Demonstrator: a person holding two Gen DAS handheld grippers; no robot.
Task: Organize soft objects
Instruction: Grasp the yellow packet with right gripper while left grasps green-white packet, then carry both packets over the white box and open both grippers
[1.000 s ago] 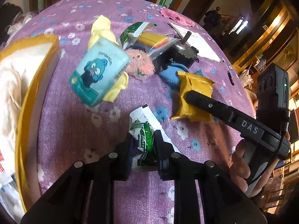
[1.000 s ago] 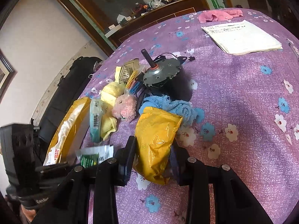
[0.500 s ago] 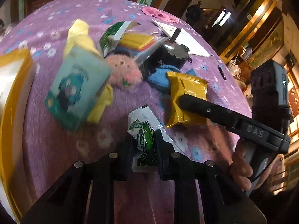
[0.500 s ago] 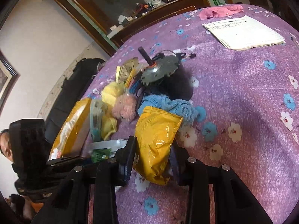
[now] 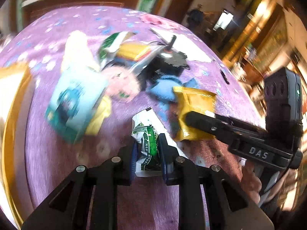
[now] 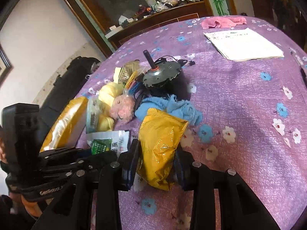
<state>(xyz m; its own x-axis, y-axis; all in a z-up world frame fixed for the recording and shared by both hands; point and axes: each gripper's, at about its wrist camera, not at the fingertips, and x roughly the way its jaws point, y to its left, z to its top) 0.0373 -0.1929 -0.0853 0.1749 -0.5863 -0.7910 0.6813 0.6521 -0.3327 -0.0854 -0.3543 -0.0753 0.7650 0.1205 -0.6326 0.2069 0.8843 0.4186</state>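
Left gripper pinching green pouch just above cloth | right gripper clamped on yellow bag, beside blue towel | both likely light, crinkly, slippery: grip mid-body, gently

My left gripper pointed steeply down at the table, its jaws drawn close and pressing both sides of the green-and-white packet caught between them. My right gripper was tilted down less sharply, jaws set a little wider and clamped on the yellow bag. The two tools sat close beside each other, the right one reaching in from my right side, my right hand wrapped around its handle
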